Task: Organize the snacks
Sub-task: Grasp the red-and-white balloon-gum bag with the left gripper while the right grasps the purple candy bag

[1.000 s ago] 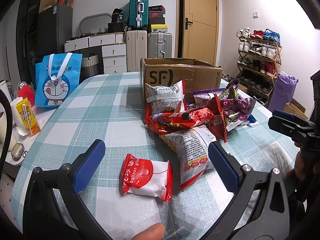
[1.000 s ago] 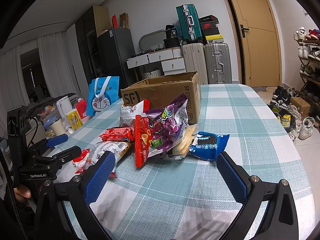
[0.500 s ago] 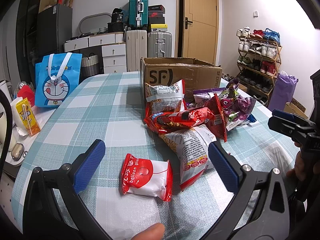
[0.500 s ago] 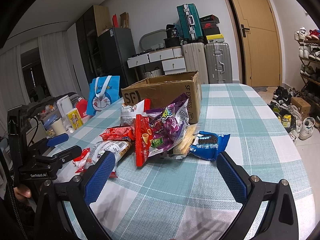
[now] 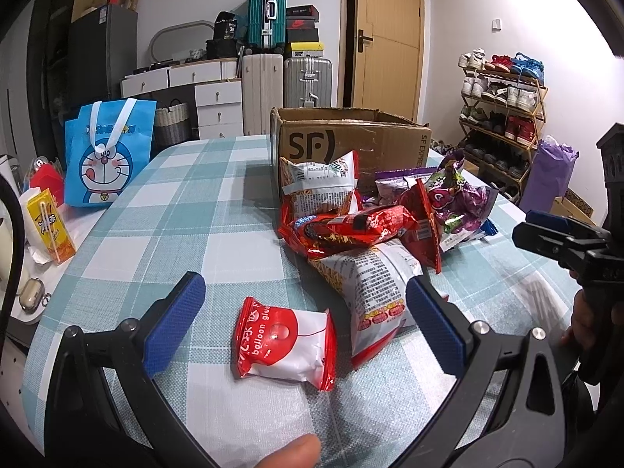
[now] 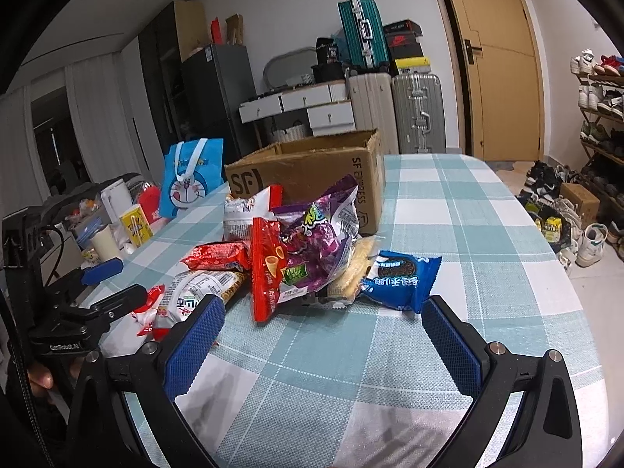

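Between your left gripper's (image 5: 300,308) wide-open jaws lies the red-and-white balloon glue packet (image 5: 286,345) on the checked tablecloth (image 5: 163,226); your right gripper (image 6: 321,329), equally spread, holds nothing. Only its view shows the blue cookie packet (image 6: 401,279) beside the purple bag (image 6: 323,241). Beyond the snack heap stands the open SF cardboard box (image 5: 351,144).

The tablecloth (image 5: 163,210) is teal-and-white check. Beside the brown box (image 5: 351,144) lie red, purple (image 6: 316,245) and blue (image 6: 401,277) packets.
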The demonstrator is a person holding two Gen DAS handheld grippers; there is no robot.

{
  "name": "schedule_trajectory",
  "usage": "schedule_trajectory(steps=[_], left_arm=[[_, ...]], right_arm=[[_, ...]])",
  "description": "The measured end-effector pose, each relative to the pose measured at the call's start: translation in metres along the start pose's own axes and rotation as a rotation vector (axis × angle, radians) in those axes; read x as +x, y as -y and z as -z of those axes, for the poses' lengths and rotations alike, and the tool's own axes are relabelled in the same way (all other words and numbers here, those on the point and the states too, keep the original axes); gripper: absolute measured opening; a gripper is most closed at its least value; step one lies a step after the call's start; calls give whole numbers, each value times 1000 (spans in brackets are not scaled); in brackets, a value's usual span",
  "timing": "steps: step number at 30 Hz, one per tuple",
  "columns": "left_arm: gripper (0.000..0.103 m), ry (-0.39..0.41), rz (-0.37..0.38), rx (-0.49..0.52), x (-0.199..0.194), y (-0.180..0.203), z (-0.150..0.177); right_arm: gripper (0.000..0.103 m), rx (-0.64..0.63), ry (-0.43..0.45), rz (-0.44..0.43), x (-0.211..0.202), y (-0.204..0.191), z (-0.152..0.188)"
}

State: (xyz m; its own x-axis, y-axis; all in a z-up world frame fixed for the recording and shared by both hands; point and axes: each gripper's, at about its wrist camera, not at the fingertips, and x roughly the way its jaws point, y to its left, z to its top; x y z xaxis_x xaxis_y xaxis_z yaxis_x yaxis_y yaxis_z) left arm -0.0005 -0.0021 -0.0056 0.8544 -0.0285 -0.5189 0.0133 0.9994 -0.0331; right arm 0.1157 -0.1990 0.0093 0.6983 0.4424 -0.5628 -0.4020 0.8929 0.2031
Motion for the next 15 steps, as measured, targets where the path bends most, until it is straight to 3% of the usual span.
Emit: schedule_trajectory(steps=[10,15], left_arm=[[103,-81,-3,64,4,-9,-3],[103,-163,-9,50,17,-19,0]], right_arm=[[103,-21,-76,70,16,2,-11],[103,-13,-98,77,27,5,-19]])
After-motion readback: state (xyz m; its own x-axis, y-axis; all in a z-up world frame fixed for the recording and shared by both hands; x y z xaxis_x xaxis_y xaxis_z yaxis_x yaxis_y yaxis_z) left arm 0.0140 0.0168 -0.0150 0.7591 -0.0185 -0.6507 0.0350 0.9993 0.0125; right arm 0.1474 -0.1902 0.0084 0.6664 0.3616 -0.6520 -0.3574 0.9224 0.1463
